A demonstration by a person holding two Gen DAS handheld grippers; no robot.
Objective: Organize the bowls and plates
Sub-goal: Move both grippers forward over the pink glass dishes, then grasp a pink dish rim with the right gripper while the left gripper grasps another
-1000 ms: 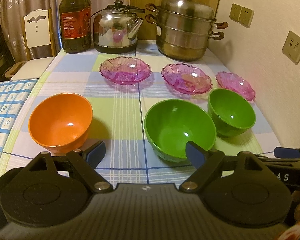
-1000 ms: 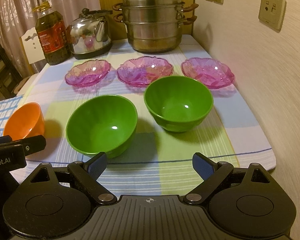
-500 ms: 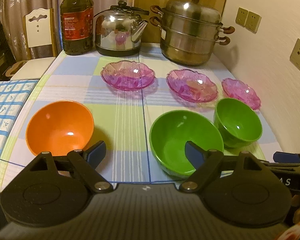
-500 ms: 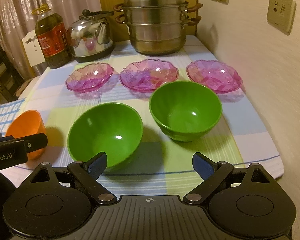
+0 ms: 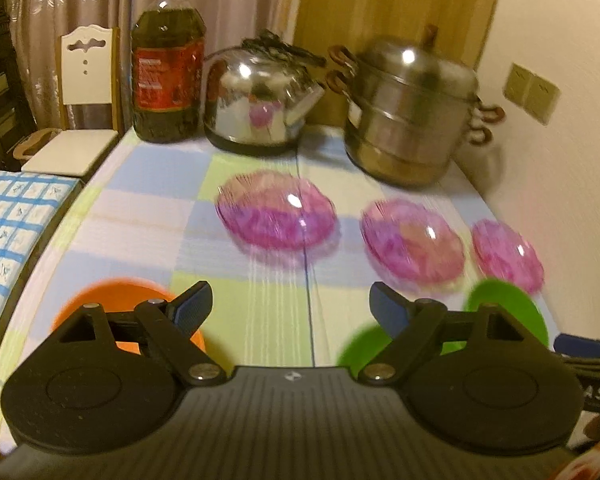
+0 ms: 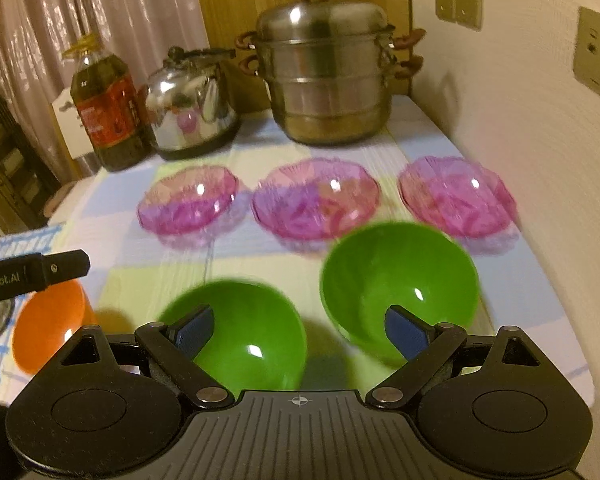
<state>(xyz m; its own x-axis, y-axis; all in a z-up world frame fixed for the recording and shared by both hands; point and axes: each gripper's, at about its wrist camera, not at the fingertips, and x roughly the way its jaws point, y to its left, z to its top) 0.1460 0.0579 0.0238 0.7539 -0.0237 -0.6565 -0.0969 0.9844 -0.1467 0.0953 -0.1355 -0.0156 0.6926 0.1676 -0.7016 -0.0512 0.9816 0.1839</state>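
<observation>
Both my left gripper [image 5: 291, 303] and right gripper [image 6: 299, 330] are spread apart, empty; I'd pinch the lower-centre green bowl [image 6: 236, 340] by its rim.

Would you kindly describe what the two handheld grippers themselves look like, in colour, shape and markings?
Both the left gripper and the right gripper are matte black, with two round discs joined by a ribbed grey centre plate bearing a small white mark. Black linkage arms with silver rivets carry blue fingertips. From the right wrist view, the left gripper's side shows white "Robot.AI" lettering. No cables or sleeves are visible.
</observation>
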